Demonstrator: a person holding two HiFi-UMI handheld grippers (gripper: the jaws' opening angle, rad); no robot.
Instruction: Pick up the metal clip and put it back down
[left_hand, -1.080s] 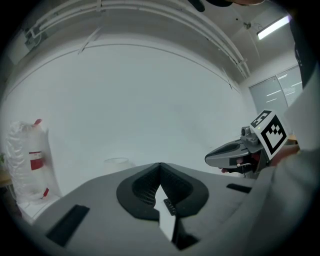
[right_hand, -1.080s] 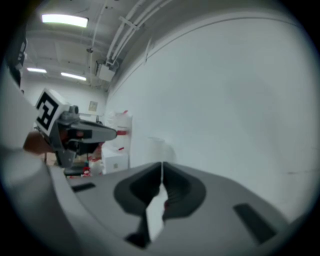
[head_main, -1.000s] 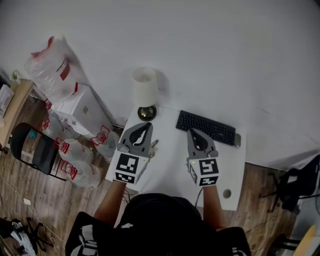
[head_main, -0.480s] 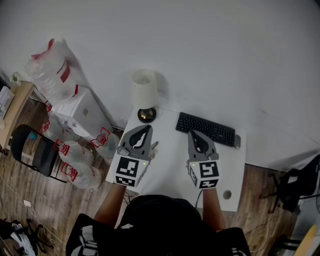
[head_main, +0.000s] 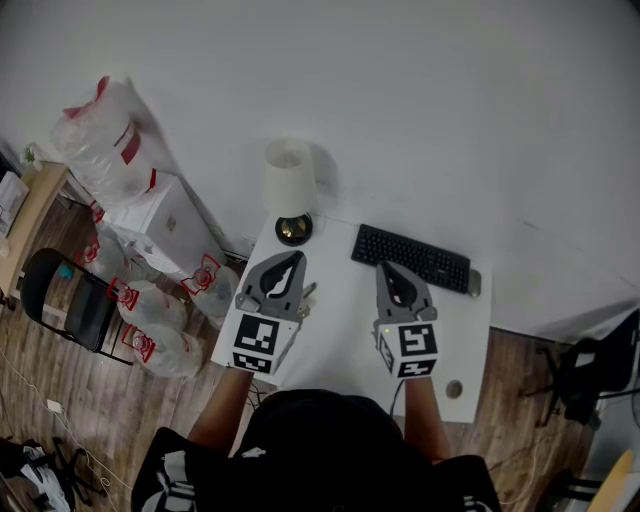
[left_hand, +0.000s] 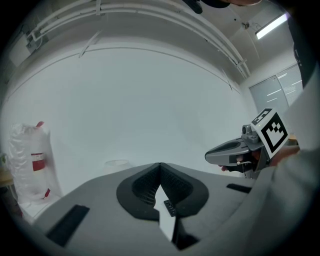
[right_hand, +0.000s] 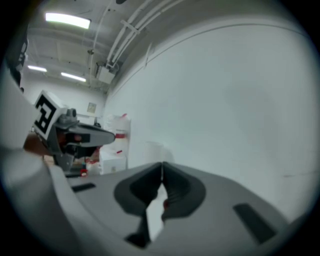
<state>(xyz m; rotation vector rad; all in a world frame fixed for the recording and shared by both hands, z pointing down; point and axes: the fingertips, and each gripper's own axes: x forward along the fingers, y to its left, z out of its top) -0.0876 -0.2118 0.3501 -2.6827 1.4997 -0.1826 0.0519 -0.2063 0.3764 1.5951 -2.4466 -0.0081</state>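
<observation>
Clip: we take the small grey piece (head_main: 307, 293) lying on the white table (head_main: 340, 345), nearer us than the lamp (head_main: 289, 180) and slightly right of its base, to be the metal clip. Nothing holds it.
Clip's long axis: it is too small for us to be sure, but it seems to slant roughly toward the lamp.
Clip from the jaws: it sits just beside the right flank of the left gripper (head_main: 293, 255), behind the tips, which point past it at the lamp's base. Neither gripper view shows it.
Nearer hand: the left. The right gripper (head_main: 388, 267) is farther from the lamp, by the keyboard (head_main: 412, 256), with bare table between it and the clip.
Left jaws: closed tip to tip, with nothing between them.
Right jaws: also closed together and empty.
Our judgement: the pick has not begun. The left gripper would need to draw back, turn toward the clip and open.
</observation>
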